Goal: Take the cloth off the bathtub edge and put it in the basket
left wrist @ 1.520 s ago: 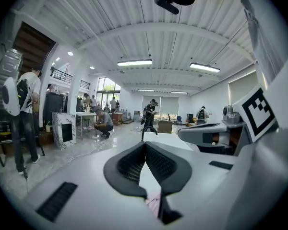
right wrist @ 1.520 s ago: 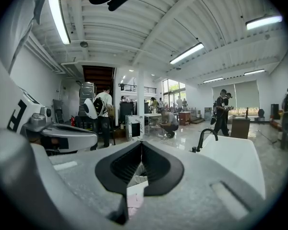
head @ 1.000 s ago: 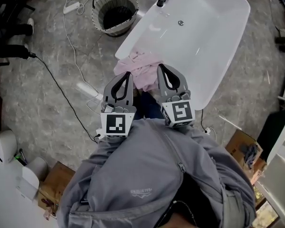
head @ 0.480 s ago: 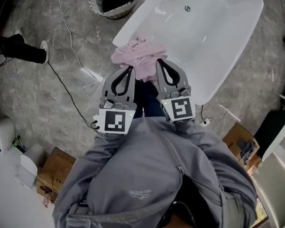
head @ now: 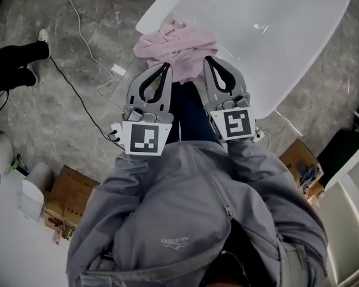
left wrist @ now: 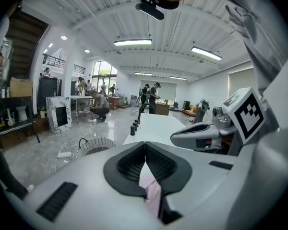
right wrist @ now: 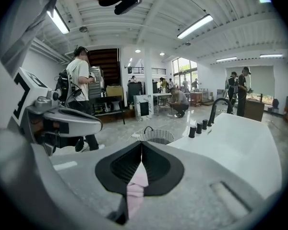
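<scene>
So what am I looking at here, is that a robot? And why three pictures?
No robot: a person holds a tool with two fingers in each hand. The top-down picture comes from a camera on the person's head. It shows the left gripper and right gripper pointing at a pink cloth draped over the edge of a white bathtub. The other two pictures come from a camera riding on each gripper, looking along its fingers. Both pairs of fingers are shut and hold nothing; the pink seen through them is the cloth beyond. A basket stands on the floor beside the tub.
</scene>
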Tool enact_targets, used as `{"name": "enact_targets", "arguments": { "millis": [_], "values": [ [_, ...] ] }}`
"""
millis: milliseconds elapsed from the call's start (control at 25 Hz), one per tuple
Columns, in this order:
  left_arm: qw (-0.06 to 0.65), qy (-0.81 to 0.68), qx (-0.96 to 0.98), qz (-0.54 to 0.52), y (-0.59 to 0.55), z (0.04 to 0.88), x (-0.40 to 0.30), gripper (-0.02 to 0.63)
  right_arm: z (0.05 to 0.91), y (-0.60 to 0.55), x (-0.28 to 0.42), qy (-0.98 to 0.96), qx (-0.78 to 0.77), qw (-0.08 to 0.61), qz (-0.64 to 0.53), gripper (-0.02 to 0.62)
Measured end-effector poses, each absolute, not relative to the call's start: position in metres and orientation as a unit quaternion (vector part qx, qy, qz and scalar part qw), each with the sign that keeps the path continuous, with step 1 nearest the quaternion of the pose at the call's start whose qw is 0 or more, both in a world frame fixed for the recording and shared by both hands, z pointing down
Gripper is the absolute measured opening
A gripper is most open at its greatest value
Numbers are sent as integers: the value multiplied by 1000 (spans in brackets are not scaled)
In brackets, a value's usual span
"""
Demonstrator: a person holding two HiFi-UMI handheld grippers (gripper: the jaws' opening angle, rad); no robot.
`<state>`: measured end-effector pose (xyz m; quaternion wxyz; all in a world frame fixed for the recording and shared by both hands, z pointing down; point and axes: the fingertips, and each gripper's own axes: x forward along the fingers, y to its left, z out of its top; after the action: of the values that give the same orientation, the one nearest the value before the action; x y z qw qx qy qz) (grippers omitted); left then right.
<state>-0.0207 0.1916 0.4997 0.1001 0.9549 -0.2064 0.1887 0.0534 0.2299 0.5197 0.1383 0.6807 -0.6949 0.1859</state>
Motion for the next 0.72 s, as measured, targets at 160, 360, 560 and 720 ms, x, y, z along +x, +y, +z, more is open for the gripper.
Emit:
{"name": "enact_targets", "arguments": {
  "millis": [160, 360, 560, 720],
  "values": [
    [104, -204, 952, 202, 197, 527, -25, 6, 547, 240, 55, -683, 682, 161, 206, 5],
    [115, -201, 948, 218, 203, 559, -28, 6, 577, 245, 49, -687, 679, 153, 209, 5],
    [131, -208, 942, 227, 199, 593, -26, 6, 606, 242, 51, -680, 681, 150, 227, 5],
    [130, -203, 942, 232, 199, 609, -22, 6, 620, 241, 50, -674, 681, 139, 249, 5]
  ]
}}
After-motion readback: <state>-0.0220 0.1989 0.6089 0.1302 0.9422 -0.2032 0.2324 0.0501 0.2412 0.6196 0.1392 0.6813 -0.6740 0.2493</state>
